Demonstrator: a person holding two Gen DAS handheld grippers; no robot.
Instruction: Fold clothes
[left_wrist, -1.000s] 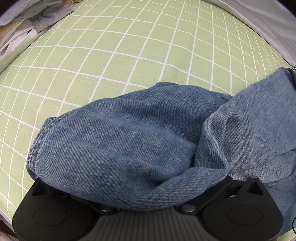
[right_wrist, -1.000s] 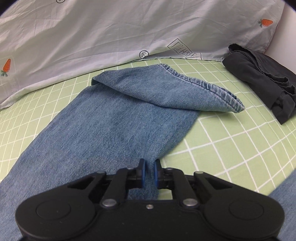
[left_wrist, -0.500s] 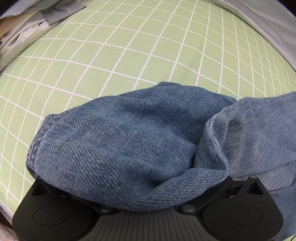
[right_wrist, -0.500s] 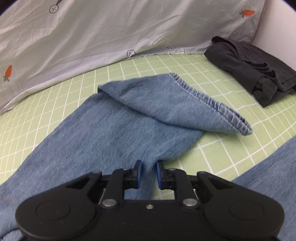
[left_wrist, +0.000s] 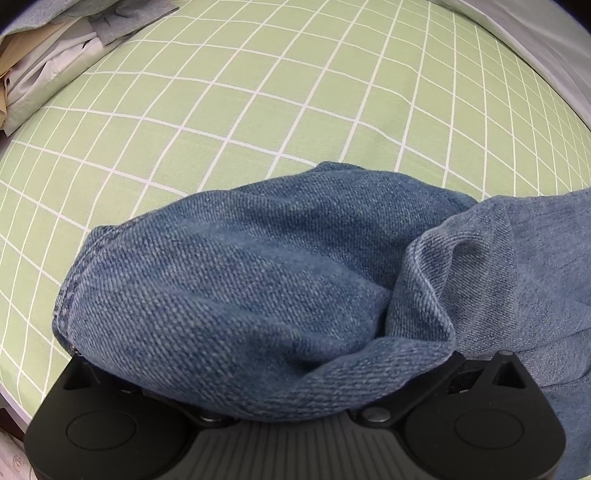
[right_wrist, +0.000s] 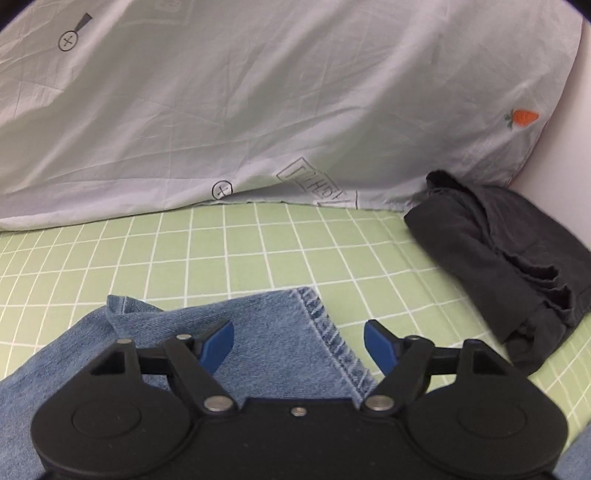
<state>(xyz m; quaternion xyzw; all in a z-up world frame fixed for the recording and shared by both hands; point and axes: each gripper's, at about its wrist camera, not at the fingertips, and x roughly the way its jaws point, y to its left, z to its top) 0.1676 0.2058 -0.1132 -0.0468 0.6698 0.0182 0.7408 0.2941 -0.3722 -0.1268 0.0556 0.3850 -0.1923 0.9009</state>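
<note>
blue denim filled most of what i saw. the jeans (left_wrist: 258, 280) lay on the green checked sheet (left_wrist: 258, 92), and i was in the middle of folding them. my left gripper (left_wrist: 291, 398) pointed down into a big bunch of the denim. the cloth covered its fingers, so i could not tell if it was clenched on the jeans or not.

my right gripper (right_wrist: 299, 341) had just been opening, and its blue pads (right_wrist: 218, 345) stood wide apart. the leg hem (right_wrist: 328, 332) of the jeans lay under the gap between them, but the pads did not press on it, so that end looked let go.

i think the next move was to bring the right gripper down, pinch the hem or the folded edge, and lay it flat over the rest. the fold in front of the left pad looked bumpy, so it wanted smoothing first.

i saw no boxes or baskets. a dark folded garment (right_wrist: 509, 258) sat off to the right of my right gripper, and a grey quilt (right_wrist: 258, 103) lay beyond it.
</note>
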